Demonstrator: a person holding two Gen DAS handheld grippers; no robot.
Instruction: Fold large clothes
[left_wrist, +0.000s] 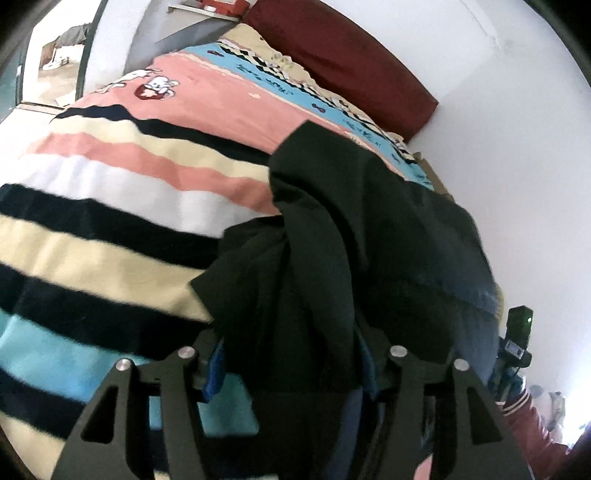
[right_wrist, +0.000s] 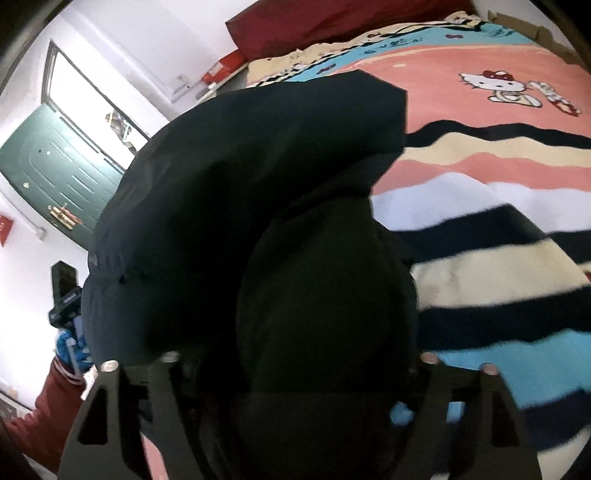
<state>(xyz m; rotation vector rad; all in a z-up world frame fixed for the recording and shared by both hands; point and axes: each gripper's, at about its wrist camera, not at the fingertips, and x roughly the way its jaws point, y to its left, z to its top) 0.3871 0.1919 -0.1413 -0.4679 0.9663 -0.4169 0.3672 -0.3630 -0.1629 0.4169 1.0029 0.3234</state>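
A large dark garment (left_wrist: 351, 229) lies bunched in thick folds on the striped bed cover (left_wrist: 110, 184). Its near edge runs down between the fingers of my left gripper (left_wrist: 291, 354). The jaws stand apart, the cloth is loose in the gap, and the blue pads show at either side. In the right wrist view the same garment (right_wrist: 240, 177) rises in a rounded hump and drapes down into my right gripper (right_wrist: 295, 360). Its jaws are spread wide and its fingertips are partly hidden by the cloth.
The bed cover (right_wrist: 498, 177) has black, cream, pink and blue stripes and a cartoon cat print (right_wrist: 498, 86). A dark red pillow (left_wrist: 351, 59) lies along the white wall. A green door (right_wrist: 55, 166) stands open at the left. A person's red sleeve (left_wrist: 528, 417) is beside the bed.
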